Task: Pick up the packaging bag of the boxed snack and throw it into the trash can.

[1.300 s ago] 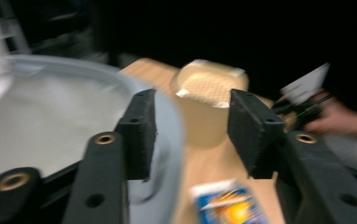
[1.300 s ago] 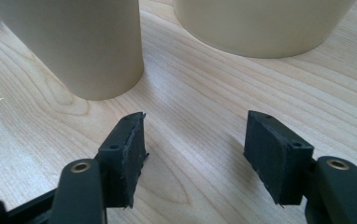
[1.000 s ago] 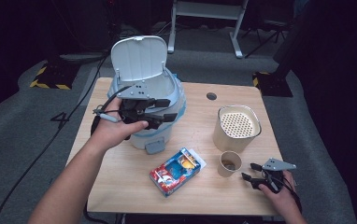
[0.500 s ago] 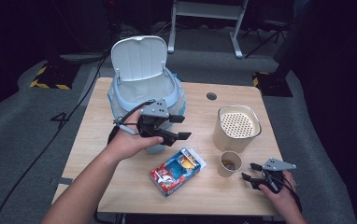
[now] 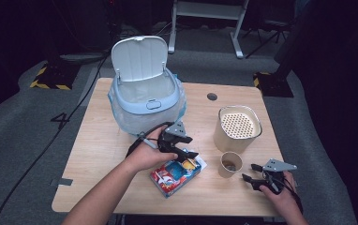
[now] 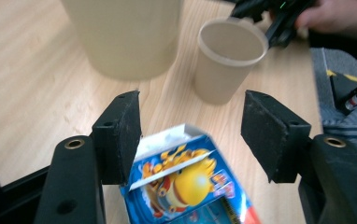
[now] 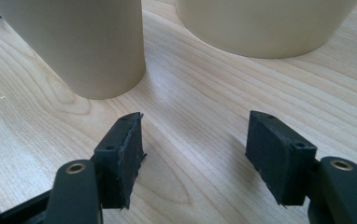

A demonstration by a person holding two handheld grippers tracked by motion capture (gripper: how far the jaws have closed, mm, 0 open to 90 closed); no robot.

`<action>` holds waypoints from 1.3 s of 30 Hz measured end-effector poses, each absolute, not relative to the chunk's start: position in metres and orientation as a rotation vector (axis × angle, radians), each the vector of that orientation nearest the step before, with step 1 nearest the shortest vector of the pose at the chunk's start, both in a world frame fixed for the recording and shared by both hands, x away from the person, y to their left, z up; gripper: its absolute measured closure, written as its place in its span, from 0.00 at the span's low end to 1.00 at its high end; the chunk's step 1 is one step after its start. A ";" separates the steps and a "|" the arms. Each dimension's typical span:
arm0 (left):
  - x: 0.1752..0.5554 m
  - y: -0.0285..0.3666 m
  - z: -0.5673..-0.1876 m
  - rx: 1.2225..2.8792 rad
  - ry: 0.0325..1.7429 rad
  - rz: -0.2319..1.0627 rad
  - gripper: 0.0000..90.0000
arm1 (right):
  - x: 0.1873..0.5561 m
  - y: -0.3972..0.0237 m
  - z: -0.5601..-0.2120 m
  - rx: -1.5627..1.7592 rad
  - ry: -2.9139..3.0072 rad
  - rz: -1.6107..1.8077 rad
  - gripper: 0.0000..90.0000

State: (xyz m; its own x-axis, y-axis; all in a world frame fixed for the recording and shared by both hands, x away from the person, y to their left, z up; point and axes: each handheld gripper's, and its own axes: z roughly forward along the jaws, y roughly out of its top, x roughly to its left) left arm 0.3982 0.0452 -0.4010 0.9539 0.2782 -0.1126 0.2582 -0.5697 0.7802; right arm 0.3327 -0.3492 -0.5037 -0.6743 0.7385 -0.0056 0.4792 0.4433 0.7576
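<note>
Pale wood table (image 5: 97,154) in the high view. Left gripper (image 5: 185,151) sits right over the upper end of the blue-and-red snack box (image 5: 175,173), which lies flat on the table and runs from the gripper toward the person. Jaws apart, not clamped on anything. Small paper cup (image 5: 230,164) is just right of that gripper, tall beige container (image 5: 239,128) with the perforated top beyond the cup. White bin (image 5: 144,96) with its lid flipped up stands behind the left gripper. Right gripper (image 5: 254,180) rests near the table's front right, just right of the cup, touching nothing.

Left gripper view: left gripper (image 6: 190,133) jaws stand wide, the box (image 6: 186,186) end between and below them. Left pad is at the box edge; contact there can't be judged. Right pad is clear of it. No grip. Cup (image 6: 228,60) and container (image 6: 125,32) are ahead, with the other gripper (image 6: 274,18) at the cup's far rim.

Right gripper view: right gripper (image 7: 193,144) jaws are released, having just been opening, with bare table between them. Cup (image 7: 83,42) is ahead left, container (image 7: 265,23) ahead right.
</note>
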 end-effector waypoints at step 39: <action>0.430 0.030 -0.471 2.349 0.444 -0.058 0.34 | 0.333 -0.349 -0.504 1.033 2.369 1.079 0.39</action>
